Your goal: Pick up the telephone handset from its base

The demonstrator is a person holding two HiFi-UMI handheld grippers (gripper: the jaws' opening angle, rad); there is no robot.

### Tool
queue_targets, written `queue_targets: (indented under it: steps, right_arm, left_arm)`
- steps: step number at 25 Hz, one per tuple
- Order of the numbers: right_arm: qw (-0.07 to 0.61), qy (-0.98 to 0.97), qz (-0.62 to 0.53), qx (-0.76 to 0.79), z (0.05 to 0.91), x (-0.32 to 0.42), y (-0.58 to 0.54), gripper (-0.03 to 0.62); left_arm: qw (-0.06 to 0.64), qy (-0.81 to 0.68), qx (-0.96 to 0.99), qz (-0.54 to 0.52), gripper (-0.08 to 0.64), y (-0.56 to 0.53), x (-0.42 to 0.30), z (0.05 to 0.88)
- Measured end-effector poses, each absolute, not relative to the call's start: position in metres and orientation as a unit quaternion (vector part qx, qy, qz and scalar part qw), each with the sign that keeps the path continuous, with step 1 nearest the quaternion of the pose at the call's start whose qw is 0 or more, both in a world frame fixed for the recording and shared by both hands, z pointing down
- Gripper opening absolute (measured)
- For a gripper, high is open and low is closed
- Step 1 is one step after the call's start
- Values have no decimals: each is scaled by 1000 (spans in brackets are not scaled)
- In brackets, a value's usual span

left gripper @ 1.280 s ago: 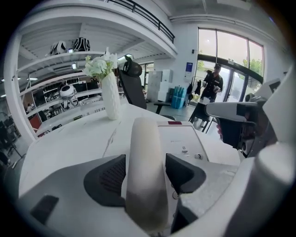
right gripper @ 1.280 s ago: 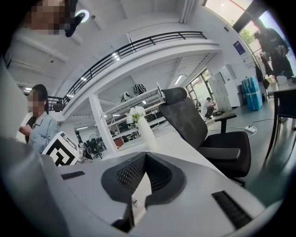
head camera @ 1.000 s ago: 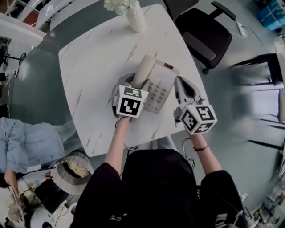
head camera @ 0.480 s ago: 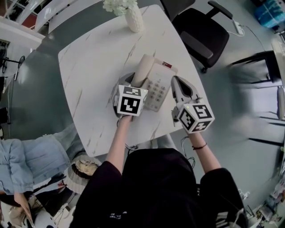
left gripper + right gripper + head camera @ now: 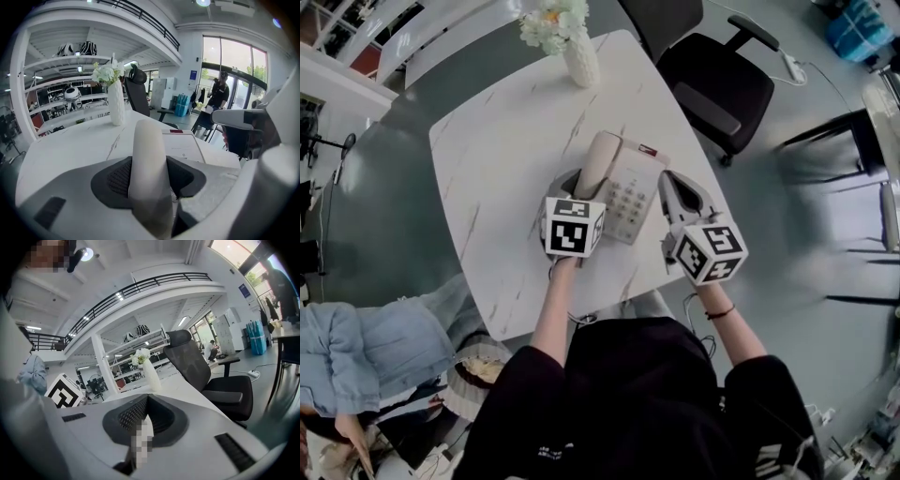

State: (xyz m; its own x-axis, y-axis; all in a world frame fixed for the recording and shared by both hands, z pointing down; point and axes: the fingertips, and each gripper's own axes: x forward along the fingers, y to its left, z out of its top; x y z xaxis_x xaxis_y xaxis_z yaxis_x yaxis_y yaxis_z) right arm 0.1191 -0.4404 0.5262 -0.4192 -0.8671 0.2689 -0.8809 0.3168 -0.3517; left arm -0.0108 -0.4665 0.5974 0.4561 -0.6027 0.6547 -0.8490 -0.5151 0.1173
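A beige telephone base [image 5: 636,184] with a keypad sits on the white marble table [image 5: 506,141]. Its handset [image 5: 594,161] lies along the base's left side. My left gripper [image 5: 575,185] is at the handset's near end. In the left gripper view the handset [image 5: 146,154] runs out between the two dark pads [image 5: 119,177], which press on its sides; the left gripper [image 5: 150,168] is shut on it. My right gripper [image 5: 675,187] hovers just right of the base, near the table's edge. In the right gripper view the right gripper [image 5: 146,404] has its pads together with nothing held.
A white vase of flowers [image 5: 579,54] stands at the table's far edge. A black office chair [image 5: 717,80] is beyond the table's right corner. A person in light blue [image 5: 366,347] crouches on the floor to the left. The phone sits close to the near right table edge.
Both grippers stay where they were, the left at the handset's near end. The left gripper's marker cube has rolled slightly. The head view has shifted a little.
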Motion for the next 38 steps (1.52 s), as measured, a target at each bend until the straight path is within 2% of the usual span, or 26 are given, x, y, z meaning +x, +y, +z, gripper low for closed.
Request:
queue_targets:
  steps: [21, 38]
  right_arm:
    - [13, -857, 176, 484, 480, 95, -433, -9]
    - [-18, -887, 132, 443, 439, 72, -416, -9]
  left_arm:
    - [221, -499, 828, 130, 209, -424, -45, 511]
    - [196, -553, 808, 53, 209, -383, -89, 468]
